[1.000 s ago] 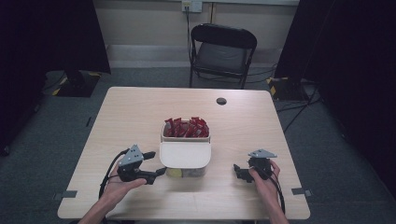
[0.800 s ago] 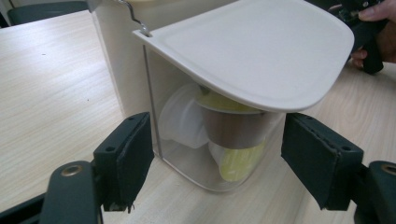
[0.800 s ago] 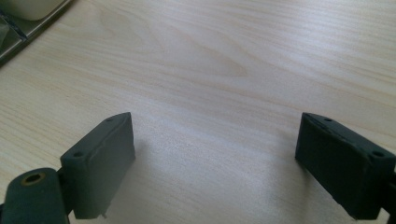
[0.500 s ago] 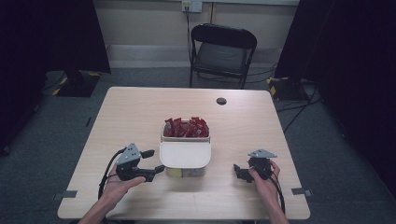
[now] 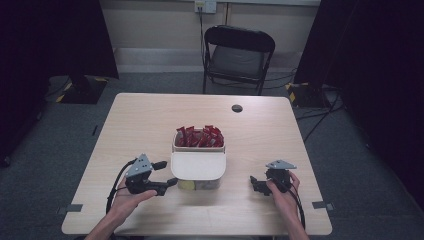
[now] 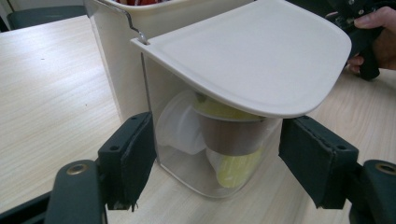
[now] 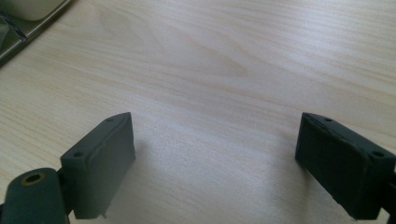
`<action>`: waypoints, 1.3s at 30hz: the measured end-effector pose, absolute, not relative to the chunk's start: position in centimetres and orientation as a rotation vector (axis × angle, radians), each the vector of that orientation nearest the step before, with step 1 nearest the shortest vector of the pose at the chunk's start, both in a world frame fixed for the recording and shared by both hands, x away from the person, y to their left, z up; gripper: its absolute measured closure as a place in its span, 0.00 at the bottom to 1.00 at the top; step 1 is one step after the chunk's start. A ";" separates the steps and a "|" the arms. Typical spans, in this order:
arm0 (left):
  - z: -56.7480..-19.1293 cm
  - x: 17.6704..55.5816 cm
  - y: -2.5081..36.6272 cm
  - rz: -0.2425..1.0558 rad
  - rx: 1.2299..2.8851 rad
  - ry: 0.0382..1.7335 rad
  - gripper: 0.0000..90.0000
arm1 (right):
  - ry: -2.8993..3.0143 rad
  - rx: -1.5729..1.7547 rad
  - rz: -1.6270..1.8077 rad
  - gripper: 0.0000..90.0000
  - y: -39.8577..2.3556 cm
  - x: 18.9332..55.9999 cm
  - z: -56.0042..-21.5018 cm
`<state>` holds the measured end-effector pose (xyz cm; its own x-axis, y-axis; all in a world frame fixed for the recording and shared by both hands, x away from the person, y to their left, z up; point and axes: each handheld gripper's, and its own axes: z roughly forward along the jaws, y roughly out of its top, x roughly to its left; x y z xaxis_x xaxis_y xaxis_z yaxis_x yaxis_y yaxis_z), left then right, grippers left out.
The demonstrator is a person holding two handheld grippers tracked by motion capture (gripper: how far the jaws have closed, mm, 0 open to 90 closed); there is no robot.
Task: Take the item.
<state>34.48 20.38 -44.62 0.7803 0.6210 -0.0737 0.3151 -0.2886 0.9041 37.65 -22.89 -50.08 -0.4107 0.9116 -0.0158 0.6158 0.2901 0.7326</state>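
Note:
A cream bin [image 5: 174, 148] of red packets [image 5: 199, 137] stands mid-table, with a cream lid [image 5: 198, 166] jutting toward me over a clear lower compartment [image 6: 180, 170]. Inside it are a grey-banded cup [image 6: 231, 136] and yellow pieces [image 6: 236, 168]. My left gripper [image 5: 167, 174] lies at the bin's left front corner and points right. Its jaws have just been closing and stand apart, framing the clear compartment [image 6: 215, 163] just ahead; nothing is pressed between the pads. My right gripper [image 5: 257, 184] rests to the right of the bin, open over bare wood [image 7: 215, 163].
A small black disc [image 5: 237, 108] lies on the far side of the table [image 5: 150, 115]. A black folding chair [image 5: 237, 55] stands behind it. The right hand and its gripper [image 6: 362, 32] appear beyond the lid in the left gripper view.
The left gripper's jaws have drawn a little closer together. Neither hand has shifted, and the bin stays where it was.

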 end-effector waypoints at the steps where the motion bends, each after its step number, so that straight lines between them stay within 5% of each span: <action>1: -44.6 34.5 20.4 0.355 1.894 0.712 0.30 | 2.131 1.367 0.916 0.13 -22.9 37.6 -50.1; 39: -44.0 34.4 19.6 0.344 1.880 0.667 0.30 | 2.130 1.369 0.915 0.12 -22.9 37.6 -50.1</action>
